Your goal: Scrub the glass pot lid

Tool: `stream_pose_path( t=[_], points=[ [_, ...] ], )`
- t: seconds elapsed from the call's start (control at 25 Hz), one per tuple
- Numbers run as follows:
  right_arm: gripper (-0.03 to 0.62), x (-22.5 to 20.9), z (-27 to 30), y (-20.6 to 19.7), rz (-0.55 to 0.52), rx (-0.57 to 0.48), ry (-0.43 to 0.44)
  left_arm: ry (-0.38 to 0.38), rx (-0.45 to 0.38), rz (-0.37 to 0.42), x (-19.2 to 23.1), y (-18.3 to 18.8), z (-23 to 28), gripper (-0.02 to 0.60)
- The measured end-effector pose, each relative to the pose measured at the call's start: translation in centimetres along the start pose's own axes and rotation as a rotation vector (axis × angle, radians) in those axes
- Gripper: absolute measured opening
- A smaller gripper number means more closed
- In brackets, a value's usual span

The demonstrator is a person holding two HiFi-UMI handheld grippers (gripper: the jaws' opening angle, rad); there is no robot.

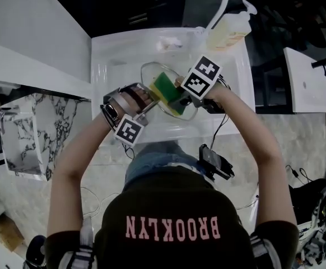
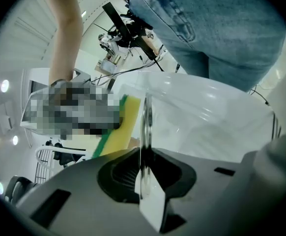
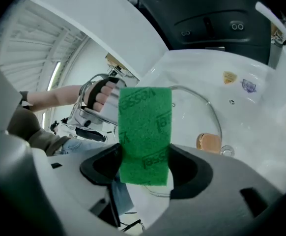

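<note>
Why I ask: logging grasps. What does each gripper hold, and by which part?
Left gripper: glass pot lid, clamped at its rim. Right gripper: green-and-yellow sponge, pinched across one end.

Lid and sponge meet over the white sink (image 1: 111, 58)

The left gripper (image 1: 148, 98) grips the left rim of the tilted glass pot lid (image 1: 152, 72). From the right, the right gripper (image 1: 178, 102) presses a green-and-yellow sponge (image 1: 165, 86) against the glass. A soap bottle (image 1: 230, 32) stands at the sink's far right corner, beside the white faucet (image 1: 222, 4).
</note>
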State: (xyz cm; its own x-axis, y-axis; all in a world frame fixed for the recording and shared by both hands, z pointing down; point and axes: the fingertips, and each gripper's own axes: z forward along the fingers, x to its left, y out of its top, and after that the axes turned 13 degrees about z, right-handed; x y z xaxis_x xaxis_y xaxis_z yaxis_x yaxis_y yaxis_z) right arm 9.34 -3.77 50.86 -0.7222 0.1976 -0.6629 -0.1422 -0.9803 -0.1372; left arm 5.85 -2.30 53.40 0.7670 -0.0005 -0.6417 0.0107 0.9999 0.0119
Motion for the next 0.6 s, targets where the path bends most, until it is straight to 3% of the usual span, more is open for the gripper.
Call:
stream_pose_path(
  t=[0.16, 0.4, 0.52, 0.6],
  points=[
    [0.282, -2.4, 1.0, 0.4, -0.018, 0.052, -0.079, -0.006, -0.007, -0.001, 0.1, 0.1, 0.0, 0.057],
    [0.282, -3.4, 1.5, 0.6, 0.021, 0.067, -0.090, -0.001, -0.003, 0.003, -0.1, 0.2, 0.1, 0.057],
    [0.282, -4.5, 1.3, 0.7, 0.028, 0.048, -0.149, 0.055, 0.043, 0.058, 1.0, -0.6, 0.0, 0.057],
    [0.282, -5.4, 1.0, 0.8, 0.037, 0.034, -0.197, 0.011, 0.002, 0.014, 0.1, 0.0, 0.1, 0.058]
  ],
)
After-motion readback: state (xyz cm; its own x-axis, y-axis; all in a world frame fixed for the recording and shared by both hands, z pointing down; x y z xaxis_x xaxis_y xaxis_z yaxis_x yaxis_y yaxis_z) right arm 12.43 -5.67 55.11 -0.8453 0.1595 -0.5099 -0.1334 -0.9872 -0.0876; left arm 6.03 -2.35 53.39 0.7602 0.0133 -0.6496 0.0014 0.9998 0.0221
